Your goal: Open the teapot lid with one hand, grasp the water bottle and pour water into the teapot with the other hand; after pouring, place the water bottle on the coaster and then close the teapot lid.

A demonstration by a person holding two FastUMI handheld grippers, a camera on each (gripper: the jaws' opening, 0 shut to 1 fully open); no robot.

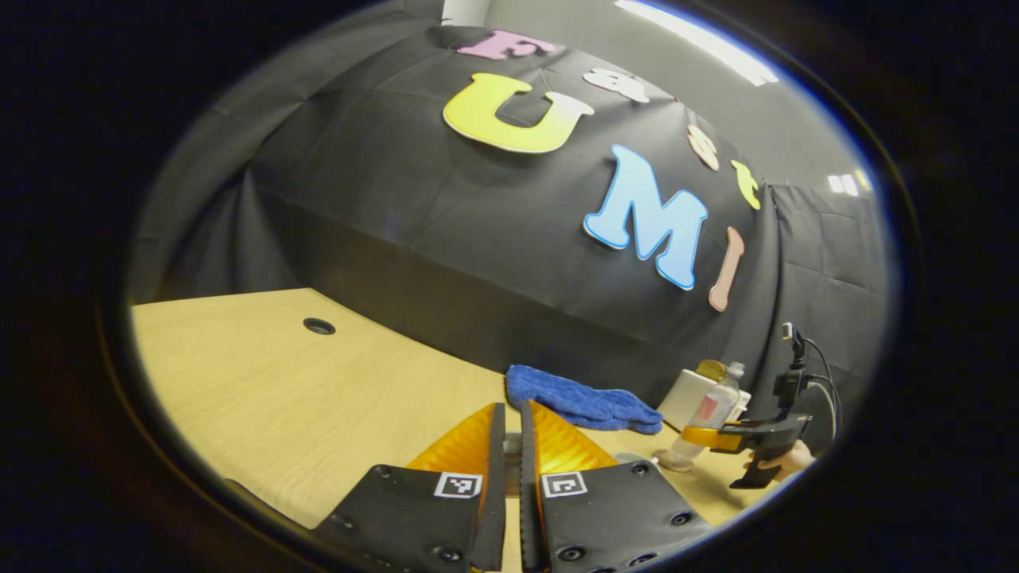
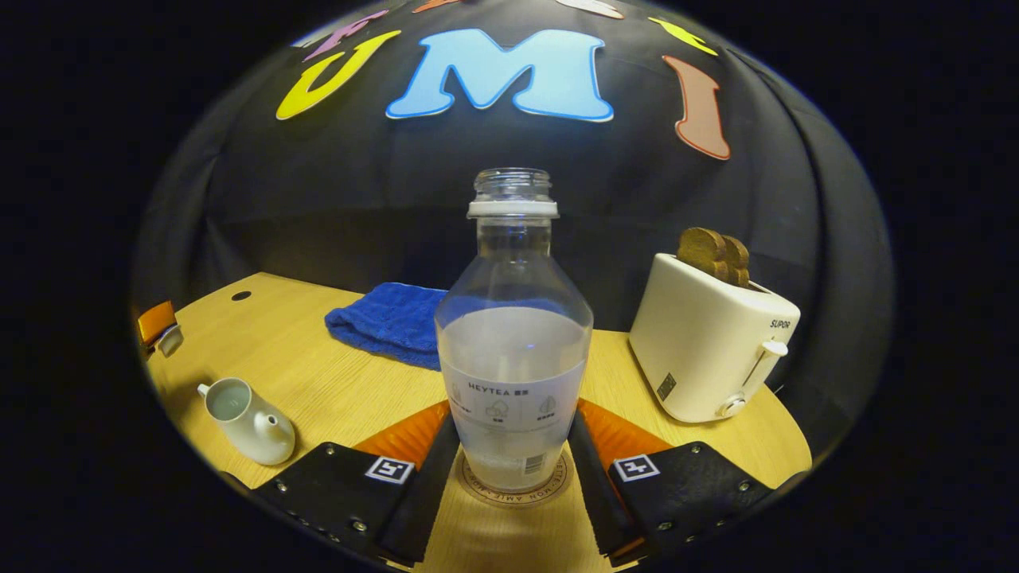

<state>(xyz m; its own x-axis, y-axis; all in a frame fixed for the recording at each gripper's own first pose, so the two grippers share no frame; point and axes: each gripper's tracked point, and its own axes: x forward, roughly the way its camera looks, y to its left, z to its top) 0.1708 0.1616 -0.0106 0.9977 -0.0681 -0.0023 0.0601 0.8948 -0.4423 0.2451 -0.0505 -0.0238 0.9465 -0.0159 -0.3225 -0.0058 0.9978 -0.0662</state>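
The clear water bottle (image 2: 513,350), uncapped and about half full, stands upright on a round coaster (image 2: 557,487). My right gripper (image 2: 513,422) is shut on the bottle, one finger pressing each side of its lower body. The white teapot (image 2: 247,418) sits at the lower left with its lid off and water showing inside. In the left gripper view, my left gripper (image 1: 512,410) is shut on the small white teapot lid (image 1: 513,442), held above the table. The same lid (image 2: 170,341) shows in the left gripper (image 2: 157,322) at the far left. The bottle (image 1: 712,410) and right gripper (image 1: 716,438) appear at the right.
A blue cloth (image 2: 390,322) lies crumpled at the back of the wooden table (image 2: 318,374). A white toaster (image 2: 712,350) with toast slices (image 2: 712,253) in it stands at the right. A cable hole (image 1: 318,325) marks the table's far left.
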